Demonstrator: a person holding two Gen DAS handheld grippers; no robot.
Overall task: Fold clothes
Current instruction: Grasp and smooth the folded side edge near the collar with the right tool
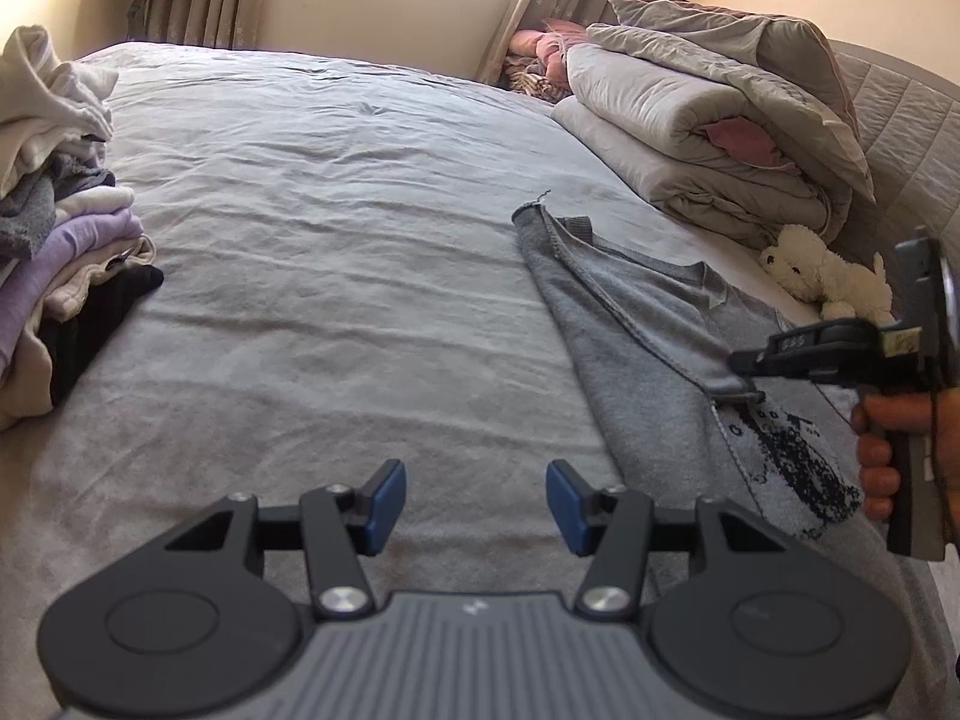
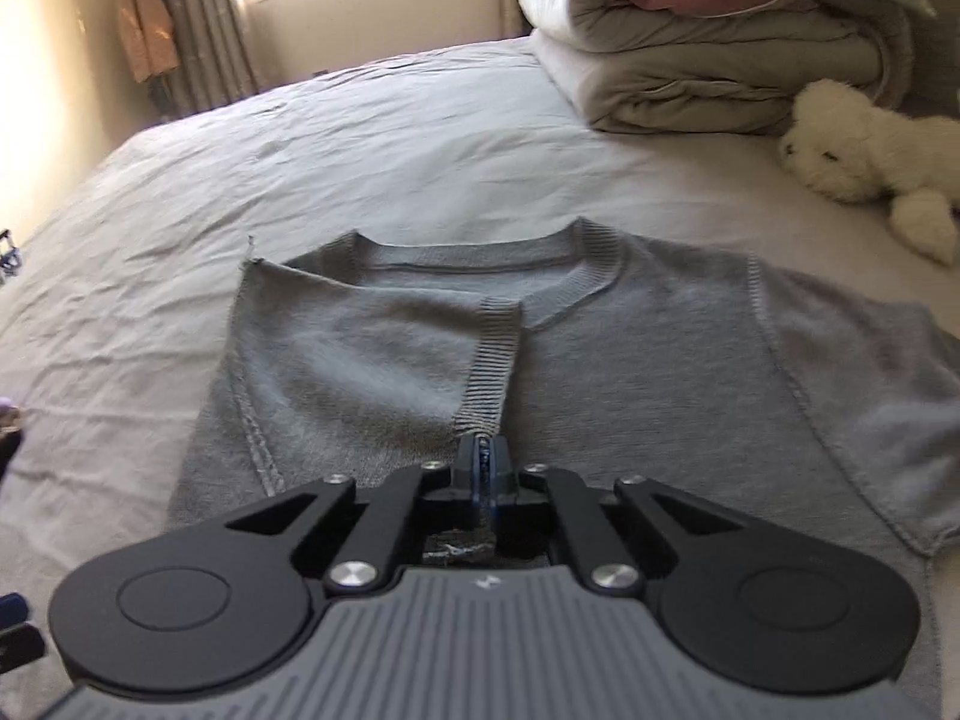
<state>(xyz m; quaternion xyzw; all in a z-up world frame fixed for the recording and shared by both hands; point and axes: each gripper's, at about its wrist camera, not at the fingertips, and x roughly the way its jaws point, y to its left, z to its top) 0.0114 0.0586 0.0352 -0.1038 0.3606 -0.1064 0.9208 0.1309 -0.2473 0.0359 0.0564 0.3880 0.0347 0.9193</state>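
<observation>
Grey sweatshirt (image 2: 630, 360) flat, collar toward window, sleeve across chest.

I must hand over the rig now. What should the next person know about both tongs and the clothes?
Right tongs: shut on the ribbed cuff of the grey sweatshirt, its sleeve folded across the chest.
Left tongs: open, holding nothing, above the bed sheet.
Sweatshirt lies flat on the bed; clothes pile sits at the left edge.
Done: one sleeve brought in.
Left: release the cuff, fold the other sleeve, fold the body, probably add it to the pile.
</observation>
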